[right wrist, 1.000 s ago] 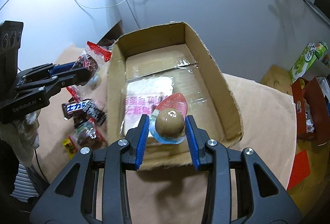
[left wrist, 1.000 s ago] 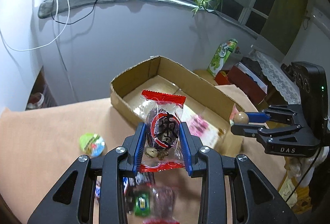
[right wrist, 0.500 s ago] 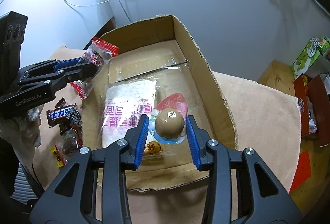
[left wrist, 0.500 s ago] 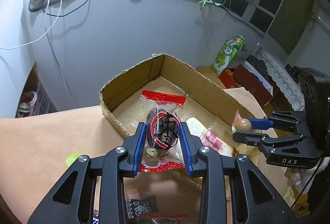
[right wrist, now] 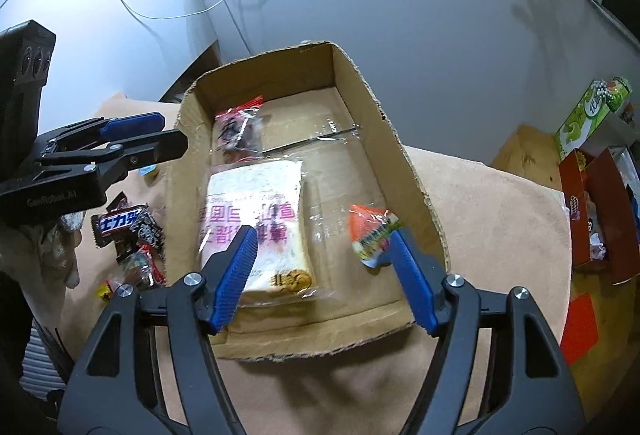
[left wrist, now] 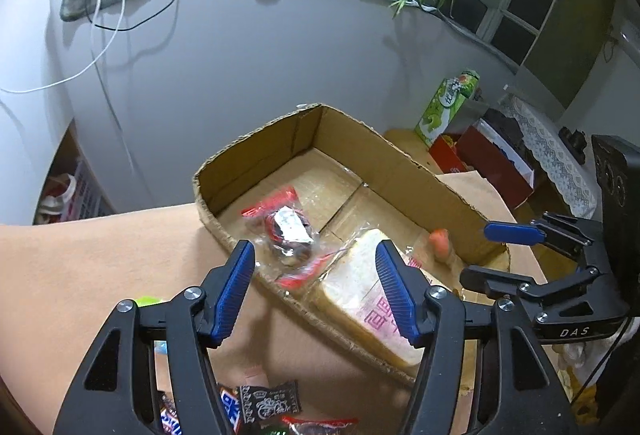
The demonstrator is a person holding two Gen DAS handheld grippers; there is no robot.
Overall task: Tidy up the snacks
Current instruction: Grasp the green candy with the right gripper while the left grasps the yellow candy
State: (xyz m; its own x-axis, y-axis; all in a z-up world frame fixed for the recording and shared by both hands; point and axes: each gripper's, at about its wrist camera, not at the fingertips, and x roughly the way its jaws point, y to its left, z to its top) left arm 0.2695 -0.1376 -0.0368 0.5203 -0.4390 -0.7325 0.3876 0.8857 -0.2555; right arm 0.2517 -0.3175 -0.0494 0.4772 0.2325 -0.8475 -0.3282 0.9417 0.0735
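Note:
An open cardboard box (left wrist: 408, 171) (right wrist: 400, 151) sits on the tan cloth. Inside lie a red-edged clear snack packet (left wrist: 286, 225) (right wrist: 236, 129), a wrapped bread slice with pink print (left wrist: 368, 291) (right wrist: 256, 215) and an orange egg packet (right wrist: 370, 231) (left wrist: 440, 241). My left gripper (left wrist: 314, 289) is open and empty over the box's near wall; it also shows in the right wrist view (right wrist: 136, 135). My right gripper (right wrist: 322, 275) is open and empty above the box's near end, the egg packet by its right finger; it also shows in the left wrist view (left wrist: 492, 251).
Loose snacks, including a Snickers-type bar (right wrist: 120, 223) (left wrist: 228, 407) and dark candy packets (left wrist: 268, 403), lie on the cloth left of the box. A green carton (left wrist: 448, 107) (right wrist: 592, 111) and red boxes (right wrist: 600, 211) stand to the right. A grey wall stands behind the box.
Both grippers have opened. The red-edged packet has dropped from my left gripper into the box, and the egg packet has dropped from my right gripper into the box.

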